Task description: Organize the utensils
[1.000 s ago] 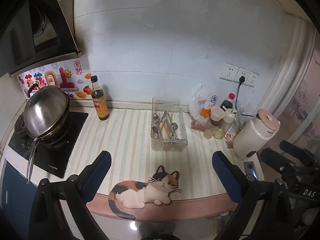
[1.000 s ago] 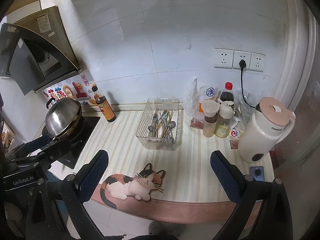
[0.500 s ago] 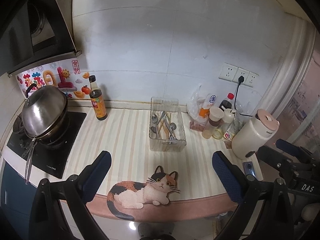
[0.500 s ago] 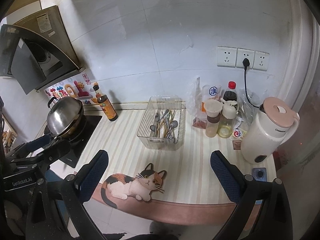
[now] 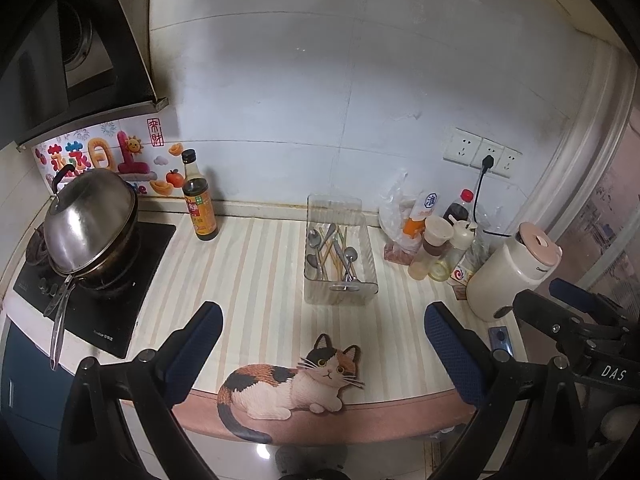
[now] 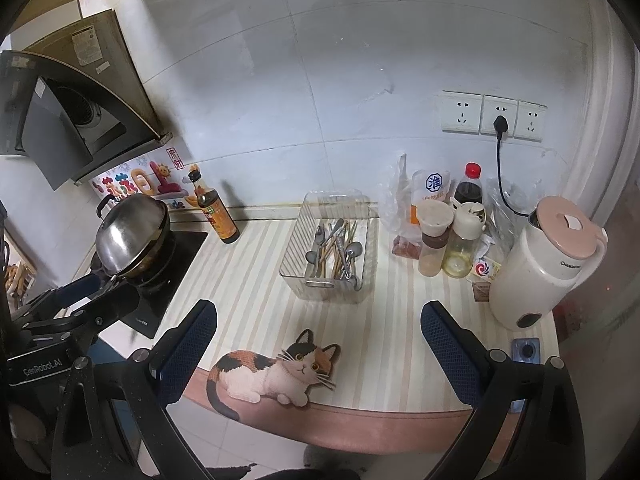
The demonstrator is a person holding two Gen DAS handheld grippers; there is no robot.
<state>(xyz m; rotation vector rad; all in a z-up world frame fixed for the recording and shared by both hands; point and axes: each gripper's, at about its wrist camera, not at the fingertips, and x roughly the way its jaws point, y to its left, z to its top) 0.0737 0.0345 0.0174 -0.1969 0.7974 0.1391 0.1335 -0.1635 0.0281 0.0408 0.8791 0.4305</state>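
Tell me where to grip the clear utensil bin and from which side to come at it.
Grip the clear utensil bin by its near end wall, coming from the counter's front edge. That short wall faces both open grippers; the right gripper is probably best lined up. The spoons and chopsticks lie lengthwise inside.

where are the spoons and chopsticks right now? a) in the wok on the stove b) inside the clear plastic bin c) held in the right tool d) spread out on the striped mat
b: the spoons and chopsticks lie jumbled together inside the clear plastic bin on the striped mat, while the left tool and right tool are both open and hold nothing.
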